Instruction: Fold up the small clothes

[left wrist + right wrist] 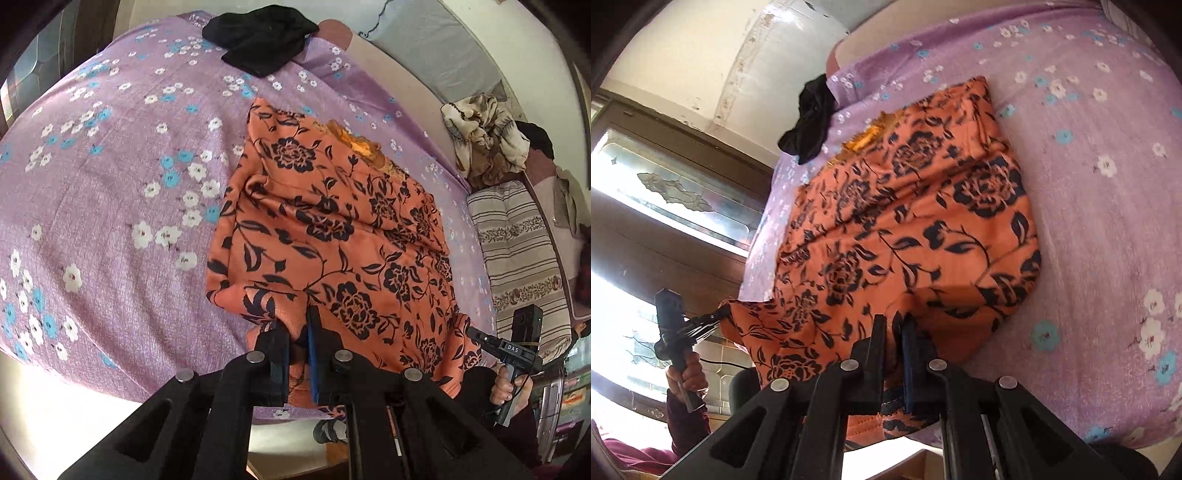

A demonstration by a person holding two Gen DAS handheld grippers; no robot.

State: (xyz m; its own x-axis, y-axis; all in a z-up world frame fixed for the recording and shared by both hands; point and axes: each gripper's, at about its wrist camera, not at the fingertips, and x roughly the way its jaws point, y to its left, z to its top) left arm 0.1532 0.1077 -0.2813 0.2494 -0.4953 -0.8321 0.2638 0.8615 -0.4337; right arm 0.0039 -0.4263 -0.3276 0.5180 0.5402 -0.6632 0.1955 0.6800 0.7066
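An orange garment with a dark flower print (pixel 332 221) lies on the purple flowered bedsheet (pixel 110 184). In the left wrist view my left gripper (pixel 295 325) is shut on its near left corner, which is lifted off the sheet. My right gripper (pixel 471 330), held in a hand, pinches the near right corner. In the right wrist view the right gripper (pixel 894 325) is shut on the orange garment (pixel 905 221), with cloth bunched between the pads. The left gripper (pixel 720 314) holds the other corner at the left, raised off the bedsheet (pixel 1108 221).
A pile of black clothes (pixel 262 37) lies at the bed's far edge, also seen as black clothes (pixel 809 122). A crumpled beige cloth (pixel 484 136) and a striped cushion (pixel 517 258) sit to the right. A glass-panelled wooden frame (pixel 665 192) stands beyond the bed's side.
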